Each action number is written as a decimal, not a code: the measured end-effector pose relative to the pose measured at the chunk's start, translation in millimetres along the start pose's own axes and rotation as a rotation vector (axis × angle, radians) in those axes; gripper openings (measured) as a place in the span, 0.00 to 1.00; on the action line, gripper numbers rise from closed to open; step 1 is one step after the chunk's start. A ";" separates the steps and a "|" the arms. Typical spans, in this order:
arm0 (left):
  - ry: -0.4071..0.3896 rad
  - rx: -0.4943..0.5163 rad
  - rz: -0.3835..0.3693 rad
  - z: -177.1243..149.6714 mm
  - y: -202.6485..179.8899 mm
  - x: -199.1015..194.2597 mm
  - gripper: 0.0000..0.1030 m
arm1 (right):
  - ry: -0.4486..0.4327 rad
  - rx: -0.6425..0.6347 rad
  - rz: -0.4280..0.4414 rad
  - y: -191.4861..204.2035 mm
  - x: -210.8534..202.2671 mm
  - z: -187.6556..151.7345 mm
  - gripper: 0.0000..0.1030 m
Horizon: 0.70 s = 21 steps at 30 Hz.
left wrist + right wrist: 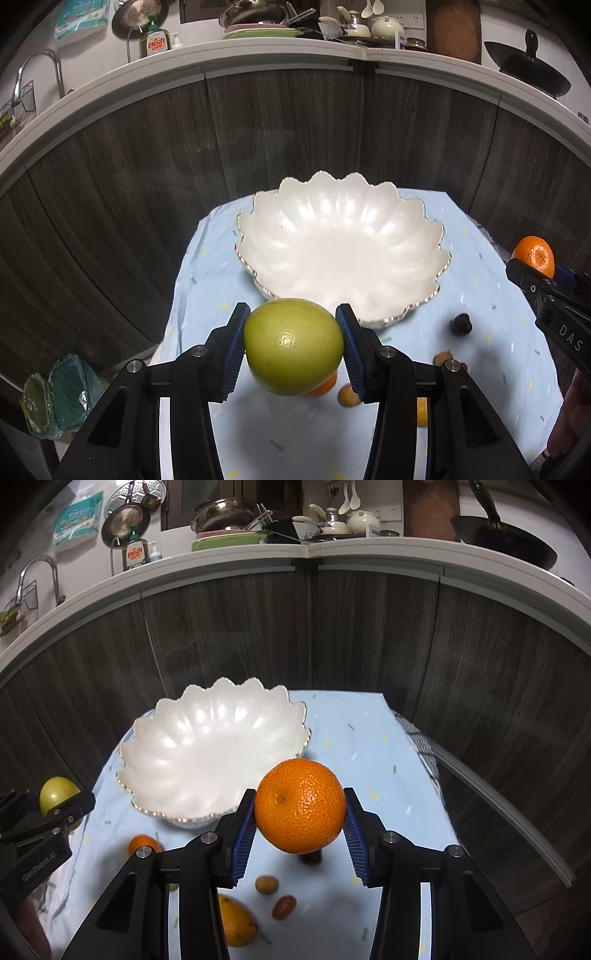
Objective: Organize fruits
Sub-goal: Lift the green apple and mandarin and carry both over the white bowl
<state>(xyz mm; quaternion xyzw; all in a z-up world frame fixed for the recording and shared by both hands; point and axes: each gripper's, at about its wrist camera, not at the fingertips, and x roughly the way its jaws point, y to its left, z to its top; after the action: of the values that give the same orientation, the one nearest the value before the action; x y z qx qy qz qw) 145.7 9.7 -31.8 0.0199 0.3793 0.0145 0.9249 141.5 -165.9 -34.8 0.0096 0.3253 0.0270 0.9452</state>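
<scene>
My left gripper [293,345] is shut on a green round fruit [293,345] and holds it above the table, just in front of the white scalloped bowl [406,229]. My right gripper [300,806] is shut on an orange [300,806] and holds it to the right of the bowl [166,746]. The bowl holds nothing. Each gripper shows in the other's view: the right one with the orange [535,254] at the right edge, the left one with the green fruit [57,794] at the left edge.
Loose fruit lies on the light blue cloth [369,746]: a small orange [142,843], a yellow mango [236,919], a red cherry tomato [283,907], a small yellowish fruit [266,884] and a dark fruit [461,324]. Dark wood cabinet fronts [295,129] stand behind the table.
</scene>
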 end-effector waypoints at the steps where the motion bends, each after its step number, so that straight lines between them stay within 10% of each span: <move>1: -0.003 0.001 0.000 1.8 0.3 1.0 0.45 | -0.002 -0.001 0.002 0.7 0.8 2.1 0.44; 21: -0.009 0.018 -0.037 45.1 11.3 41.8 0.45 | 0.007 -0.021 0.031 11.0 46.2 41.9 0.44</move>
<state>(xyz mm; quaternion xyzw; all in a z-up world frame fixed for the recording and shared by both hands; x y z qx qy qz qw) 206.9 21.7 -28.4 0.0213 0.3755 -0.0060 0.9266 203.1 -152.3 -29.8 0.0045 0.3282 0.0454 0.9435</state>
